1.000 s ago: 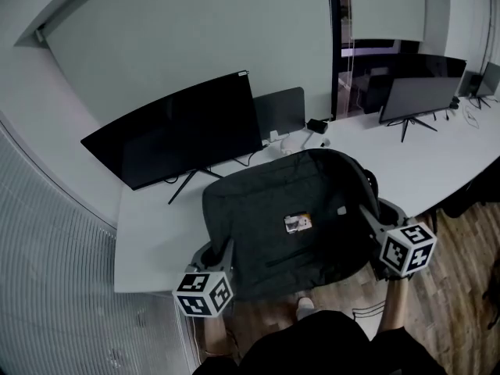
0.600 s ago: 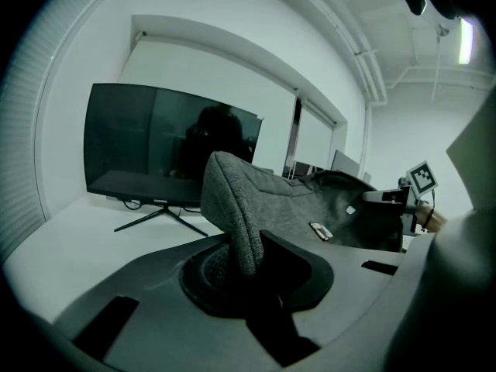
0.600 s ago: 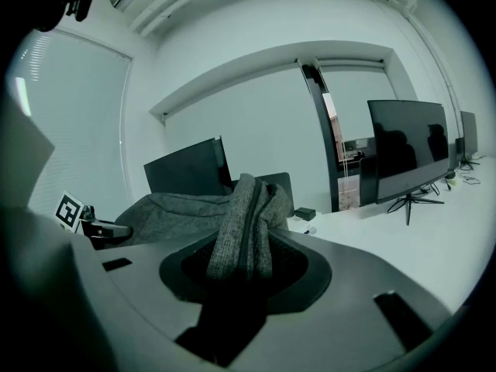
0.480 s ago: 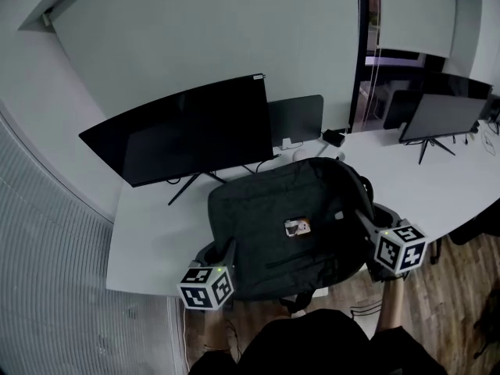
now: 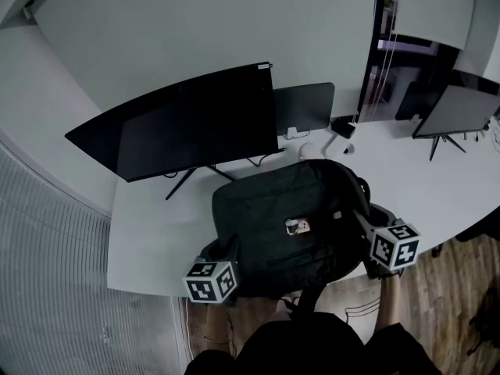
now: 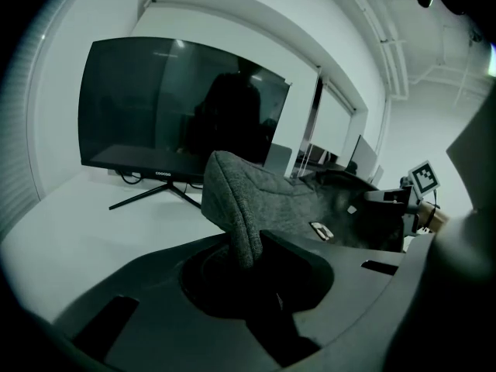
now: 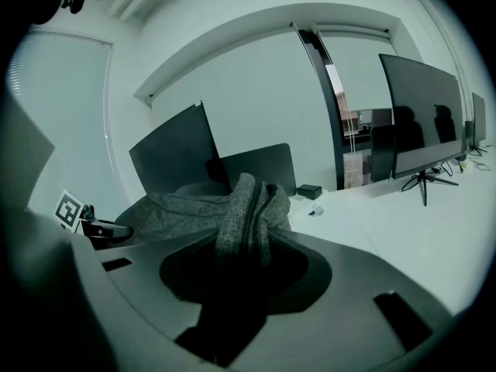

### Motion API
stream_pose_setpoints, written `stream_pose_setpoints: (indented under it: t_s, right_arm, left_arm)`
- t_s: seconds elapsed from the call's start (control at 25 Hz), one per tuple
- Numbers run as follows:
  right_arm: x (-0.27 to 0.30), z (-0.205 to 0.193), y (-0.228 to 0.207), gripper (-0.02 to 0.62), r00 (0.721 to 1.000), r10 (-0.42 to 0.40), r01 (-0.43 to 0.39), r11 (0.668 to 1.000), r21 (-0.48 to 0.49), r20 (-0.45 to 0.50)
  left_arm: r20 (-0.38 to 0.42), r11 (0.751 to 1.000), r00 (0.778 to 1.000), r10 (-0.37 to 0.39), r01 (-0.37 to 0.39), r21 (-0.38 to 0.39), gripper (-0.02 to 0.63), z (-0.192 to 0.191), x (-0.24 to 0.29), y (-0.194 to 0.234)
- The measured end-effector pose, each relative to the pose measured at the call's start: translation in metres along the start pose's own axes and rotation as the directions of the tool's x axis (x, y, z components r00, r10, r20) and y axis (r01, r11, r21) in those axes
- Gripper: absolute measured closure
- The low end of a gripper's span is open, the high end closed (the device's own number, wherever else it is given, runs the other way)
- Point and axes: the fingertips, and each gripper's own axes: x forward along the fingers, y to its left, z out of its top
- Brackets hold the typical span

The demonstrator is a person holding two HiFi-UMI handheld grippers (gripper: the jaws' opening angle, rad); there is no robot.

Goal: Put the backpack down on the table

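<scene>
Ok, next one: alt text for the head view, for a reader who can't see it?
A dark backpack is gripped at both sides by the left tongs and right tongs, over the near edge of a white table. A large dark monitor stands behind it.

The backpack [image 5: 289, 209] is charcoal, showing a heathered grey weave where it bunches between the dark grey fingers [image 6: 310, 258], and bears a small pale label [image 5: 297, 226]. The table [image 5: 148, 233] is white, the monitor [image 5: 195, 123] black, the floor [image 5: 453, 303] brown planks. The left gripper [image 5: 229, 246] carries a cube [image 5: 211, 281] patterned in black-and-white squares, as does the right gripper [image 5: 361, 219].
</scene>
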Motion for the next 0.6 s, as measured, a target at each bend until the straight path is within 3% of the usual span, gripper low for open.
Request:
stream_pose_setpoints:
  t_s: [0.6]
  right_arm:
    - [0.038, -0.038, -0.022, 0.466, 0.992, -0.017, 0.023, 0.999, 0.048, -0.123]
  left_arm:
    - [-0.123, 0.999, 0.992, -0.005, -0.001, -0.05, 0.549, -0.032, 0.04, 0.015]
